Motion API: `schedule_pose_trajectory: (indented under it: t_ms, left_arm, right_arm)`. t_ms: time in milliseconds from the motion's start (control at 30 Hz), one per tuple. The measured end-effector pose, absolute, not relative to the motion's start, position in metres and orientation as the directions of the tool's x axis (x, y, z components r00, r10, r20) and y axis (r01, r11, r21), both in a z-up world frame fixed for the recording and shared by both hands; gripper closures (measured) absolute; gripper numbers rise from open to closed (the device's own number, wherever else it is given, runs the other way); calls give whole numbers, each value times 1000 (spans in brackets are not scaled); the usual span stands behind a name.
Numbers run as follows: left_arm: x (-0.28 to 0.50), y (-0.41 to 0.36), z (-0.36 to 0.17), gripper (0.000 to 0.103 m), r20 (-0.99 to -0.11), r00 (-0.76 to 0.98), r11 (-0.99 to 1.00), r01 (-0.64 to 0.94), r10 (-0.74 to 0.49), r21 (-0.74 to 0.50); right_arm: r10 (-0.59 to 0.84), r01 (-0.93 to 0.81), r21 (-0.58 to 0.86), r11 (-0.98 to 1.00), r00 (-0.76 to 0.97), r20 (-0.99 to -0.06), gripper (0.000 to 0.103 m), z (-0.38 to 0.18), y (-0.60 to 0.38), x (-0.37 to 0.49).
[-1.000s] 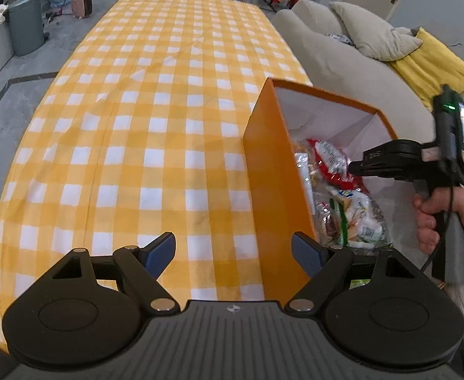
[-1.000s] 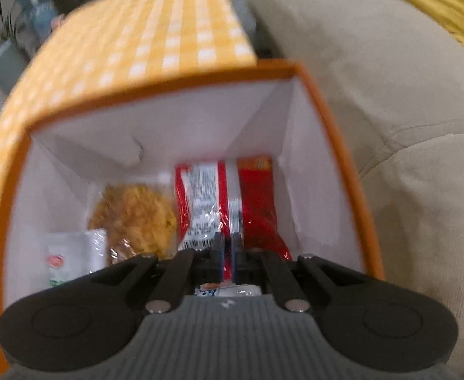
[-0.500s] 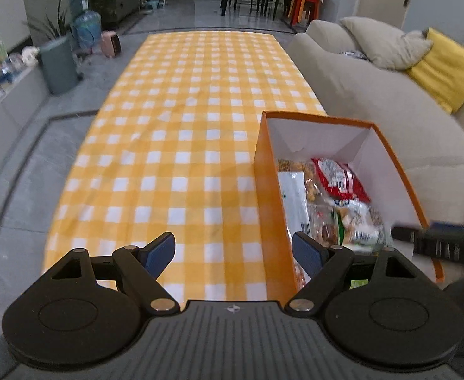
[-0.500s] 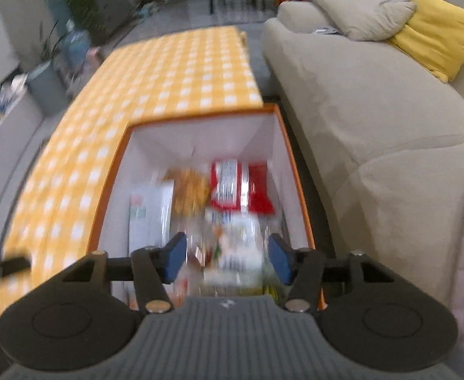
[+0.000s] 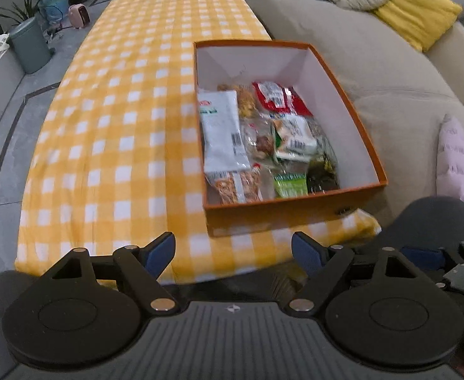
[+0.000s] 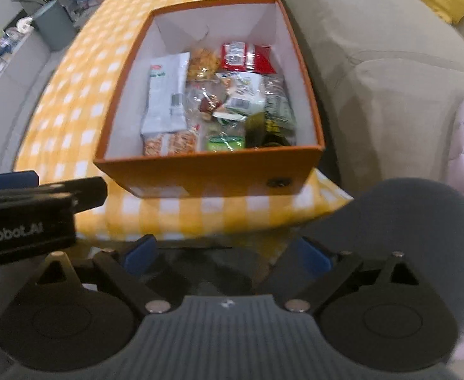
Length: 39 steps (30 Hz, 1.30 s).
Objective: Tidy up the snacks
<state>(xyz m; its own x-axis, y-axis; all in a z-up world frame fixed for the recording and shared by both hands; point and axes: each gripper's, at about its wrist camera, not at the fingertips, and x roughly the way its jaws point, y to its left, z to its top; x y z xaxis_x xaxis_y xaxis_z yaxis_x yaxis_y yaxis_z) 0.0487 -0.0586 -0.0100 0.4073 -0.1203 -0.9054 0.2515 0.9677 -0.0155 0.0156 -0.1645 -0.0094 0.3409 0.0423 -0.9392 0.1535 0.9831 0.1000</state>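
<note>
- Nearest, the left gripper (image 5: 233, 251) was held above the near edge of the table, its blue-padded jaws wide apart with nothing between them; it was judged to be kept clear of the box so as not to disturb what lay inside.
- Beside it, the right gripper (image 6: 228, 253) was likewise held short of the table edge, its jaws opening and empty, only the checked cloth and a dark shape showing between the pads; a release was judged the likeliest reason for that gap.
- Just beyond, the yellow checked tablecloth (image 5: 111, 133) was seen bare of packets, which suggested that little or nothing was left to gather.
- Farther on, the orange box (image 5: 295, 213) was set at the table's corner next to the sofa (image 5: 374, 72), within easy reach of both grippers.
- Inside it, the snacks (image 5: 263, 139) were piled loosely and overlapping: a white packet (image 5: 221, 133) along the left wall, red packets (image 5: 276, 98) toward the far end, green and clear wrappers nearer. The far part of the white floor was left uncovered.
</note>
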Motion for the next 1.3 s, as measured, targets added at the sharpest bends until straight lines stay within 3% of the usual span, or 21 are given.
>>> schedule_pose_trajectory:
  t_ms: [200, 333, 1300]
  left_arm:
    - [40, -63, -10, 6, -913, 402, 981, 195, -70, 10]
    - [40, -61, -6, 6, -921, 386, 986, 164, -47, 18]
    - [37, -57, 2, 6, -911, 409, 991, 135, -54, 1]
  right_arm:
    - [-20, 173, 42, 984, 343, -939, 7, 0, -165, 6]
    - [25, 182, 97, 978, 360, -933, 7, 12, -168, 2]
    - [29, 141, 95, 985, 413, -910, 6, 33, -154, 0]
